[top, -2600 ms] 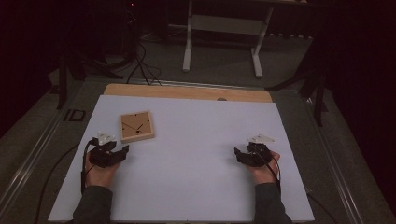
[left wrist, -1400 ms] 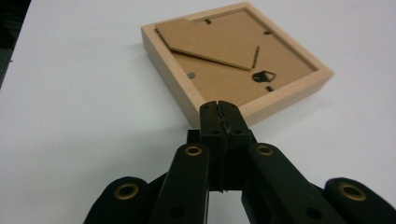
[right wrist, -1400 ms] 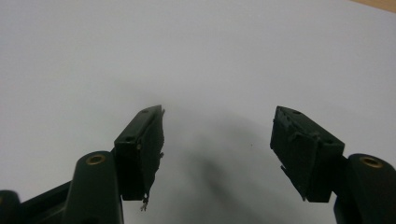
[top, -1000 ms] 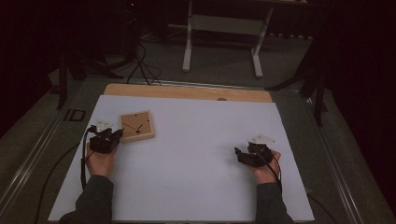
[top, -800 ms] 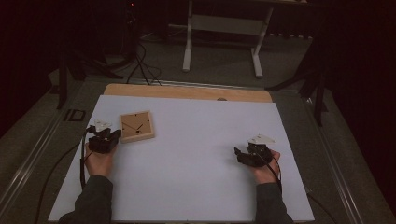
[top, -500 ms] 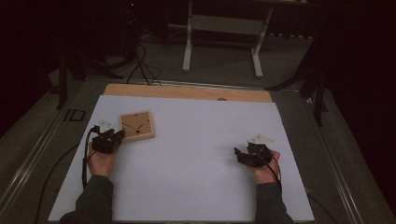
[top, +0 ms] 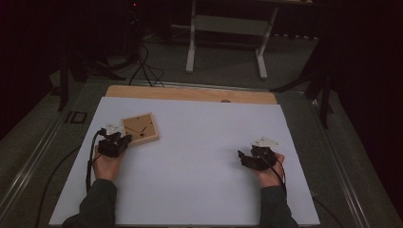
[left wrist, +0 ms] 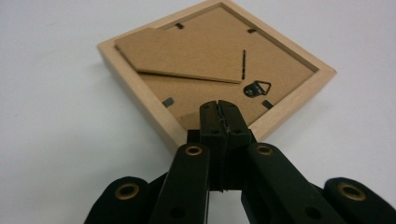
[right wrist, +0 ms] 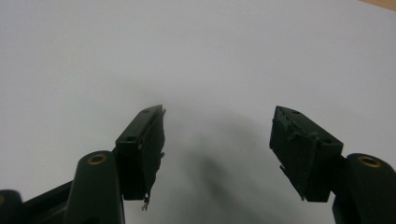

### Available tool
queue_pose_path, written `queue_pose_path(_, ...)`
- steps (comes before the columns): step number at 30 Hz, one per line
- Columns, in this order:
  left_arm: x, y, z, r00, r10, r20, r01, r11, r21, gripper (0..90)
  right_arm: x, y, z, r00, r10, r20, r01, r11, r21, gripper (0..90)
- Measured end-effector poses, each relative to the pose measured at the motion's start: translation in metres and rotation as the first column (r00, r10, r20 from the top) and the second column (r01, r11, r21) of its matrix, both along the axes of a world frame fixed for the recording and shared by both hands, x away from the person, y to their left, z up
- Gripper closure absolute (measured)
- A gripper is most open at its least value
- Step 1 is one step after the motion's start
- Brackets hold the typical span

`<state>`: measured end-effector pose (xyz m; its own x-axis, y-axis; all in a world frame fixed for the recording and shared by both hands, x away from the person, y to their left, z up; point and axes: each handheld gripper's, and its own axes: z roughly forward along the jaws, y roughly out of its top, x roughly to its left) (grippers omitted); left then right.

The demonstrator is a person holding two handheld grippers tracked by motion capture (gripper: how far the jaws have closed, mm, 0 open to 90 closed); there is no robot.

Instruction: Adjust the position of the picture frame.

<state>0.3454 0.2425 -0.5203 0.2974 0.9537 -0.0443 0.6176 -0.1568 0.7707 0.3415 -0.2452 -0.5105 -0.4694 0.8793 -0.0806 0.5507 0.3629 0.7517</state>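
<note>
White table, one frame, two tools

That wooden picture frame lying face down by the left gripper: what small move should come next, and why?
Probably the left gripper should nudge forward to a small black tab. Its jaws are shut and its tip sits at the near corner of the light wooden picture frame, whose brown cardboard back faces up with black tabs around the edge. The right gripper rests open on the white table.
</note>
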Motion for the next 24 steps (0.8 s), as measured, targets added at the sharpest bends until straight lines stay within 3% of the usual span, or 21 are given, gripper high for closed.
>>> queue_pose_path(24,-0.01,-0.032,0.0,0.9949,-0.1,0.008,0.1,0.9947,0.022,89.8,-0.001,0.0,0.002,1.0,0.003,0.008,-0.003,1.0,0.003,34.7)
